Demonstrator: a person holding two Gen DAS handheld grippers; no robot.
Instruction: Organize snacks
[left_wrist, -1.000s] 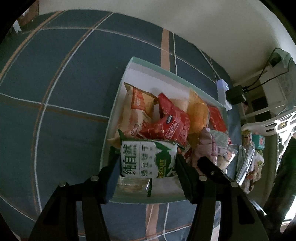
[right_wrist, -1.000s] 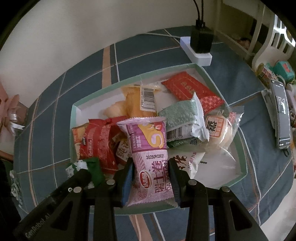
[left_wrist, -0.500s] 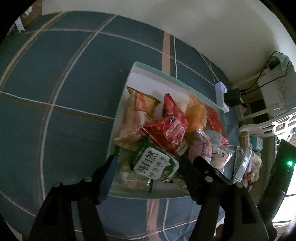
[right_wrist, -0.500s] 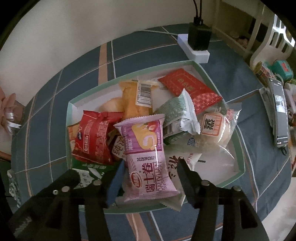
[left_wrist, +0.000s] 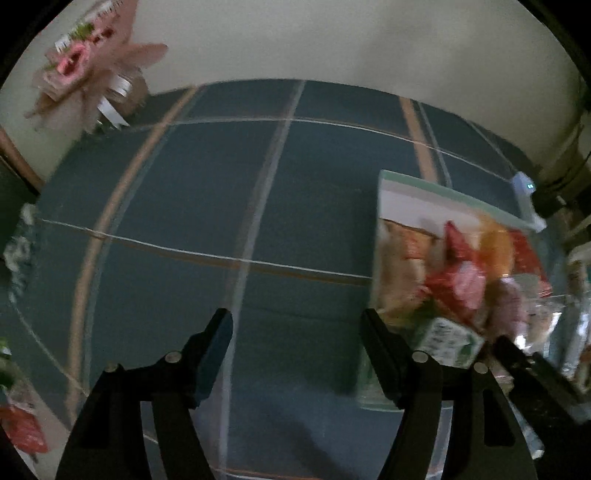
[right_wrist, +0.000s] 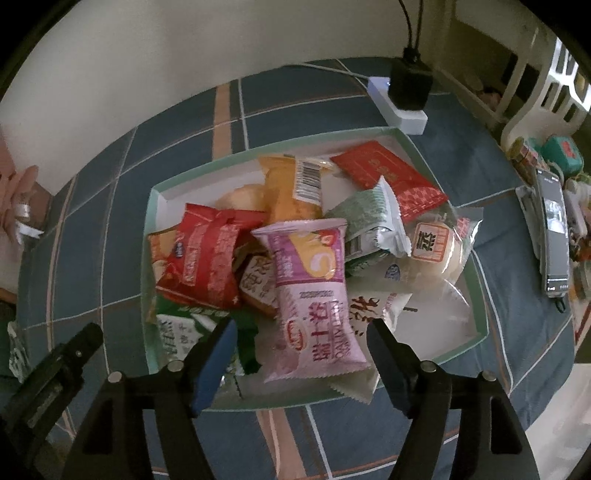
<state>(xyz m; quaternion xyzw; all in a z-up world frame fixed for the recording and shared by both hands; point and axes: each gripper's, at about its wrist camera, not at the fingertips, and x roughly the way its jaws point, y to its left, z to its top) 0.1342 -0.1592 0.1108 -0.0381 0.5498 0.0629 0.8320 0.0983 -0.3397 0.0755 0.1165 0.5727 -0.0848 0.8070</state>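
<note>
Change: both grippers had let go of their packets since the earlier frames; the left gripper (left_wrist: 295, 345) had swung away from the tray (left_wrist: 413, 181) to bare tablecloth (left_wrist: 192, 206).
Left tongs: apart, empty.
Right gripper (right_wrist: 300, 345): jaws opening around the pink packet (right_wrist: 314, 295), not pressing it.
Snacks: all lay in the tray (right_wrist: 480, 314).
Meaning: two packets seemed delivered.
Writing: pink packet showed "DALIYUAN" and Chinese characters; the green-and-white packet (right_wrist: 177, 334) was only partly legible.

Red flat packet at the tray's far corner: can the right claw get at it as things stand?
Probably yes. The red flat packet lies on top near the tray rim, uncovered. The right claw, jaws opening, pads apart over the purple packet, would only need to pass over the pile.
</note>
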